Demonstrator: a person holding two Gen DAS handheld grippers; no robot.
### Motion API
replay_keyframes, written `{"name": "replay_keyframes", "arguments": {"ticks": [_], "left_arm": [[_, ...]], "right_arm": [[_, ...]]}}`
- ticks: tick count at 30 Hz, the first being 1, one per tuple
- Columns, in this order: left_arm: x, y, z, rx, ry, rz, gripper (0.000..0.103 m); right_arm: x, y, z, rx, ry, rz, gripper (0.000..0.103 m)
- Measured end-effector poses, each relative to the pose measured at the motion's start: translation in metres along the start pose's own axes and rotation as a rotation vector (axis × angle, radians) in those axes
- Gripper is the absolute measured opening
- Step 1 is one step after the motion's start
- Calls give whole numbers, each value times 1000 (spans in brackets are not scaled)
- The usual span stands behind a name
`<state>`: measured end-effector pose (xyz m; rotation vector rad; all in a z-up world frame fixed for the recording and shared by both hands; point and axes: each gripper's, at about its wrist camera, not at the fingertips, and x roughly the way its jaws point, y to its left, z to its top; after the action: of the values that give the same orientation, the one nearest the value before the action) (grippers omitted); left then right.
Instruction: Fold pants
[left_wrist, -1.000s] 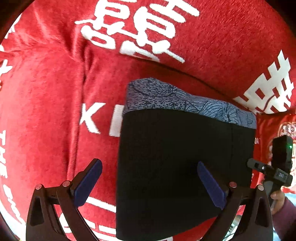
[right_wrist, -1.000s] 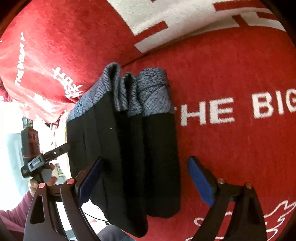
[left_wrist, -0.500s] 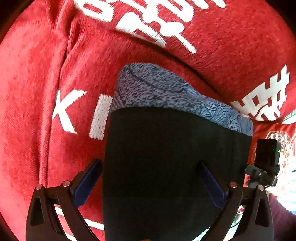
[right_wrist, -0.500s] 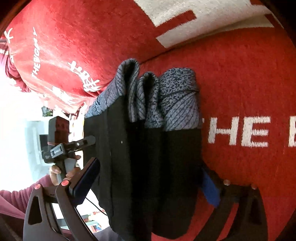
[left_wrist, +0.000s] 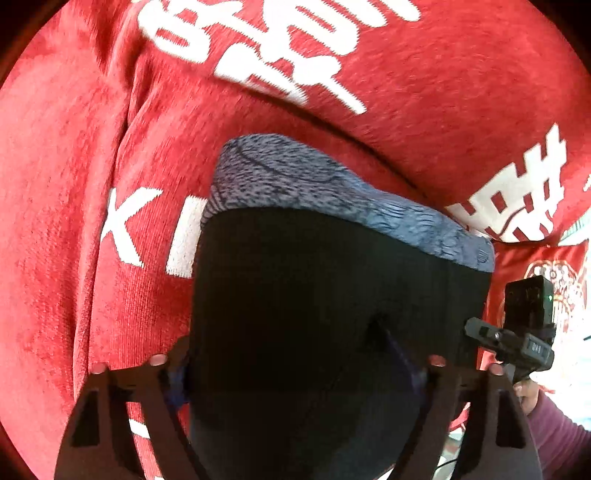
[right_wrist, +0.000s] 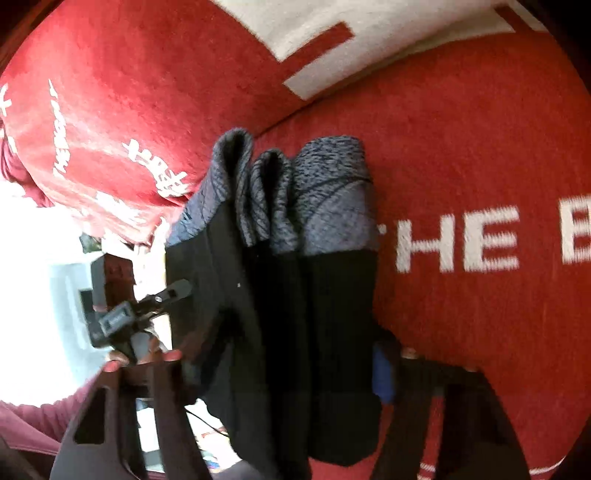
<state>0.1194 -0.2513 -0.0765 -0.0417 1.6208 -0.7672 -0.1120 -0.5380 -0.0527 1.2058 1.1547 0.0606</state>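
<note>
Folded black pants (left_wrist: 314, 314) with a grey-blue patterned waistband (left_wrist: 314, 184) lie on a red blanket (left_wrist: 74, 221). My left gripper (left_wrist: 288, 354) straddles the near part of the stack. Its jaws are closing, and both pads press into the black cloth, which puckers at the right finger. In the right wrist view the pants (right_wrist: 295, 295) show several stacked folds. My right gripper (right_wrist: 295, 354) is closing across them, its blue pad (right_wrist: 380, 365) tight against the right edge and the left finger dug into the left fold.
The red blanket (right_wrist: 461, 166) with white lettering covers a seat and a raised back behind the pants. Beyond the blanket's edge lies a bright floor area (right_wrist: 37, 258). Each view shows the other hand-held gripper's body (left_wrist: 517, 328) (right_wrist: 118, 314) beside the pants.
Both grippers have narrowed from wide open onto the pants and now pinch the black cloth. Both cameras have come slightly closer to the stack.
</note>
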Motion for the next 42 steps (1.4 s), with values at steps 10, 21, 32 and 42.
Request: {"name": "replay_keyframes", "arguments": {"ticks": [10,21,32,42], "left_arm": [[-39,-16,-19,81,-28,-3,62],[-96,2,-73,127,-15,3,62],[-59,53,-98,110,-59,163,92],[-55,58,-95,80,-57,202,103]], "right_arm": [[-20,23,-28,30,-63,49,43],[-11,51,-103,81,-71,115,43],[38,39,-121,42,-9,-69,57],[37,45,-127,60,-57,-208,76]]}}
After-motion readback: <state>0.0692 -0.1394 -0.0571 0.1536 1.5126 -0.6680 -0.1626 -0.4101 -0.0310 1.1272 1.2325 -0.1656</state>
